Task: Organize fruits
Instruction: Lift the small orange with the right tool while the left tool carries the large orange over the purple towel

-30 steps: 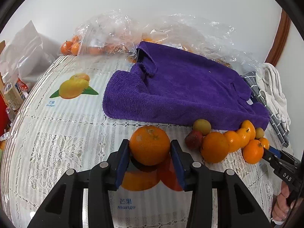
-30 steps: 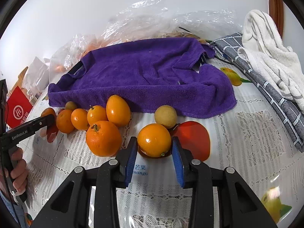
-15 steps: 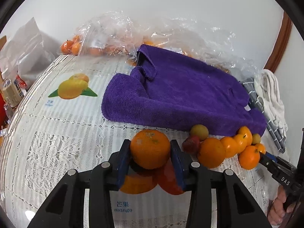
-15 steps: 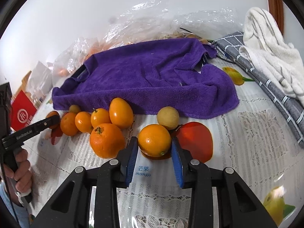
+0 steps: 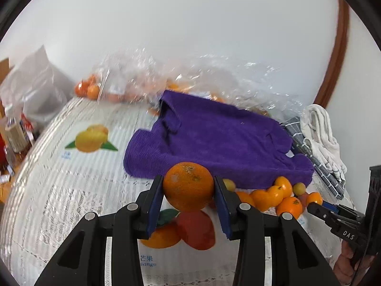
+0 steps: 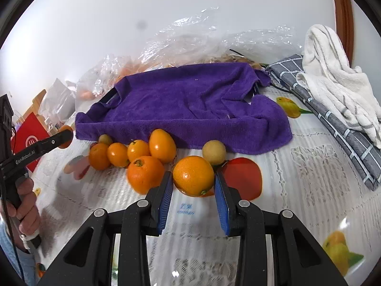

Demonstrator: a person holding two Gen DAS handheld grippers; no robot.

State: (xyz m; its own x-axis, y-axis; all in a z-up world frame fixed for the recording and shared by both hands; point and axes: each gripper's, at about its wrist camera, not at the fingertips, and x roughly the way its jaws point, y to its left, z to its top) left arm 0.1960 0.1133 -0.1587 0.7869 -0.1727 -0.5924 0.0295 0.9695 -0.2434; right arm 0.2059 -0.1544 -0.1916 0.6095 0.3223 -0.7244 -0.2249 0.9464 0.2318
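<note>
My left gripper (image 5: 188, 190) is shut on a large orange (image 5: 188, 186) and holds it above the tablecloth, in front of the purple towel (image 5: 221, 140). My right gripper (image 6: 193, 182) is shut on a smaller orange (image 6: 193, 176) lifted just off the cloth. A cluster of several oranges (image 6: 133, 155) lies along the towel's front edge (image 6: 185, 109), left of my right gripper. A yellow-green round fruit (image 6: 213, 152) sits just beyond the held orange. The same cluster (image 5: 273, 195) shows right of my left gripper.
Clear plastic bags with fruit (image 5: 147, 81) lie behind the towel. A grey checked cloth (image 6: 333, 116) and white towel (image 6: 333, 71) are at the right. A red box (image 6: 33, 140) and bottles (image 5: 14, 133) stand at the left edge. The tablecloth (image 6: 309, 190) has printed fruit.
Both grippers have risen with their oranges; the left orange is lifted clear of the cloth and the view has tilted up. The right orange has come off the table.
</note>
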